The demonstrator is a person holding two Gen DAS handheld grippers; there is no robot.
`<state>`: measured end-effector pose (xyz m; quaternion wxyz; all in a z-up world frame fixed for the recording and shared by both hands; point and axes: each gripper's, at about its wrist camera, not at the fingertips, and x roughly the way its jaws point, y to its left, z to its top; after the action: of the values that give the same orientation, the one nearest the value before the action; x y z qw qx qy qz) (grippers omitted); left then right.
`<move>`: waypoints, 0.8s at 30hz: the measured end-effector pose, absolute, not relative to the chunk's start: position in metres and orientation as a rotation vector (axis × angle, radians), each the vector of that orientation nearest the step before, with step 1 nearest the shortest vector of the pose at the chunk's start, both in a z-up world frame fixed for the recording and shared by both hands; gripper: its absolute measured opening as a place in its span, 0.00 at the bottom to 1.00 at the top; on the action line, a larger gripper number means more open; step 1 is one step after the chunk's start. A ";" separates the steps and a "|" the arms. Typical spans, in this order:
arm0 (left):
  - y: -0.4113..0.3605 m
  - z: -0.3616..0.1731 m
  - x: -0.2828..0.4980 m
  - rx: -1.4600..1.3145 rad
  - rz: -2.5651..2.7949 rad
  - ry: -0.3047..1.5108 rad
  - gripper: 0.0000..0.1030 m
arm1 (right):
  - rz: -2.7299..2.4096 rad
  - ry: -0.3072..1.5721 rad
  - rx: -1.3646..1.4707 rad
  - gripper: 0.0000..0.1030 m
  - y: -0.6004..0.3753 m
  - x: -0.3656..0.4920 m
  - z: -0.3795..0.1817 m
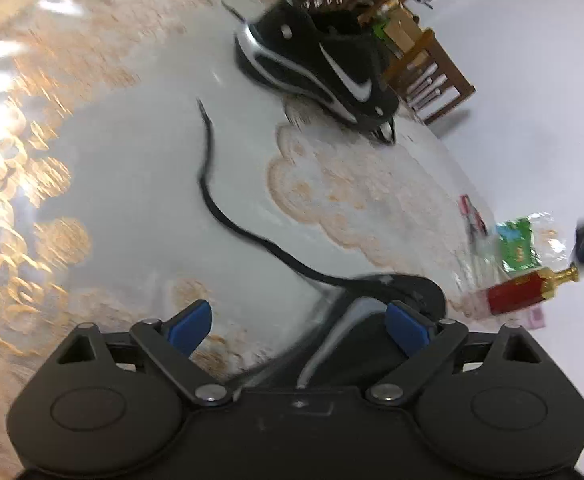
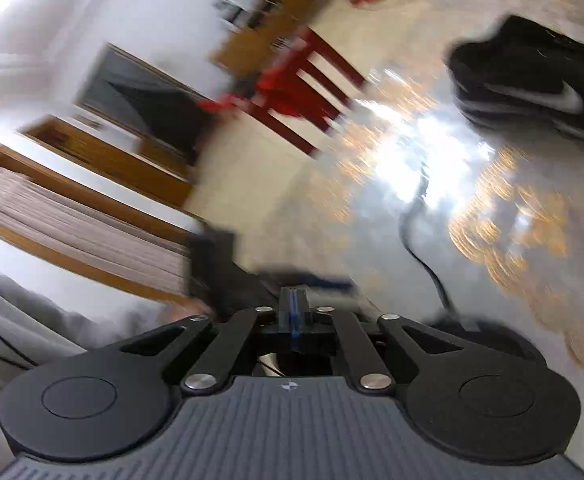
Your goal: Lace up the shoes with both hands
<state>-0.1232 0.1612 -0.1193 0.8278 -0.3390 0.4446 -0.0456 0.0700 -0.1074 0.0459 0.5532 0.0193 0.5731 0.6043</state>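
1. The left gripper fills the bottom of the left wrist view with its jaws spread wide, and its blue pads press on nothing.
2. Between and just beyond those open jaws, at lower centre right, lies the near shoe, black with a grey strip, partly hidden by the gripper body.
3. A black lace runs from that shoe up and left across the middle of the frame, lying loose on the glossy tablecloth, which is pale with orange lace-like patterns.
4. A second black shoe, with a white swoosh and silver trim, sits at upper centre on the same cloth, well apart from the near one.
5. At the right edge lie a red bottle with a gold cap and a clear packet with a green label.
6. In the blurred right wrist view, the right gripper at bottom centre shows its blue pads nearly together; whether anything is pinched between them cannot be told.
7. There the swoosh shoe appears at upper right, and the lace curves down the centre right.
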 end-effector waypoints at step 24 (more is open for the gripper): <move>0.137 -0.085 -0.110 -0.012 -0.641 0.973 0.91 | 1.122 1.478 0.451 0.03 -0.117 0.020 -0.070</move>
<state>-0.1097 0.1369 -0.0849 0.8350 -0.0056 0.4596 -0.3025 0.0203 -0.1167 -0.0698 0.5776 0.1928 0.6318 0.4796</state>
